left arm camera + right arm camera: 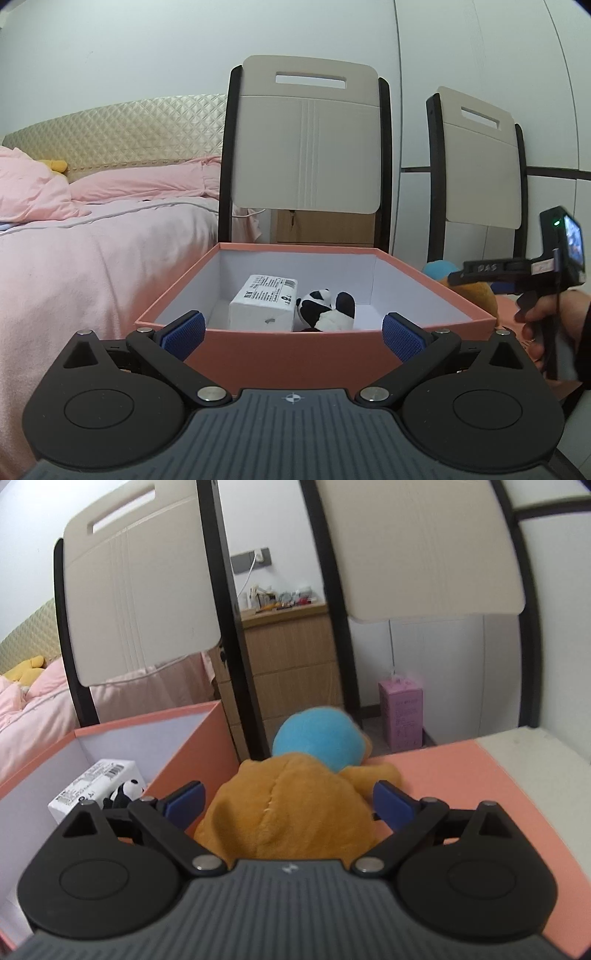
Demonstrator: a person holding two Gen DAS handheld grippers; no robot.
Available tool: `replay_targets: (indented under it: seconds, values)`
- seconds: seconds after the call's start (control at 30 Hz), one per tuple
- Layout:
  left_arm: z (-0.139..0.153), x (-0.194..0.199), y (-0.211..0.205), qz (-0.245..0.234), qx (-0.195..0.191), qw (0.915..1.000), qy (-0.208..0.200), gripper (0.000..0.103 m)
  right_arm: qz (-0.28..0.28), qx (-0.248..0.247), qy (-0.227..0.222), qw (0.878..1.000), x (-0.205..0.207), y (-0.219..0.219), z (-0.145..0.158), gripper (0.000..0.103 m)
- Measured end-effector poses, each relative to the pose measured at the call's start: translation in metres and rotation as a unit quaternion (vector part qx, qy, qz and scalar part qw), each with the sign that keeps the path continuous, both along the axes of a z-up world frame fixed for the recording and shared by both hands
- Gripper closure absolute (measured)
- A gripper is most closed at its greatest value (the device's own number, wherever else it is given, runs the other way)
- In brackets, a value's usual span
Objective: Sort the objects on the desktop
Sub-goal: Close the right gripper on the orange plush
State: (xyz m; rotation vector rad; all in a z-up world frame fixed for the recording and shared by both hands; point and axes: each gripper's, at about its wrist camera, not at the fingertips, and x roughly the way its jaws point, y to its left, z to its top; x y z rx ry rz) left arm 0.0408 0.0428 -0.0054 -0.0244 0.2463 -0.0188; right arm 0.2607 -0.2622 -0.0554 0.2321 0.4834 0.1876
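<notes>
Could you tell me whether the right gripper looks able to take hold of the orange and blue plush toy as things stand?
Probably yes. The right gripper is open, its blue pads on either side of the plush toy, which lies on the pink lid beside the box. Nothing sits between them.

Free room in the box, toy blocks the right side

Your salmon box [295, 354] is open on top; inside, the right part of the floor is free, beside the white carton [263, 302] and panda toy [327, 304]. The orange plush [291, 812] fills the gap between your right gripper [288, 805] fingers.
</notes>
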Motion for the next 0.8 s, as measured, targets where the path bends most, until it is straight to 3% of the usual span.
replay_targets:
  seconds: [0.17, 0.3, 0.37, 0.8]
  values:
    - [0.000, -0.001, -0.001, -0.001, 0.001, 1.0000, 0.000, 0.000, -0.009, -0.039, 0.006, 0.999, 0.009, 0.014, -0.007, 0.006]
    - [0.000, -0.003, -0.003, -0.002, 0.002, 1.0000, -0.002, 0.000, -0.015, -0.027, 0.012, 0.999, 0.006, 0.007, -0.006, 0.031]
    - [0.000, -0.004, -0.004, -0.002, 0.003, 1.0000, -0.005, 0.000, -0.018, -0.022, 0.008, 1.000, 0.001, 0.004, -0.001, 0.034]
    - [0.001, -0.008, -0.014, -0.010, 0.014, 0.9998, -0.013, 0.000, -0.018, 0.060, -0.047, 0.997, -0.036, -0.015, 0.036, 0.036]
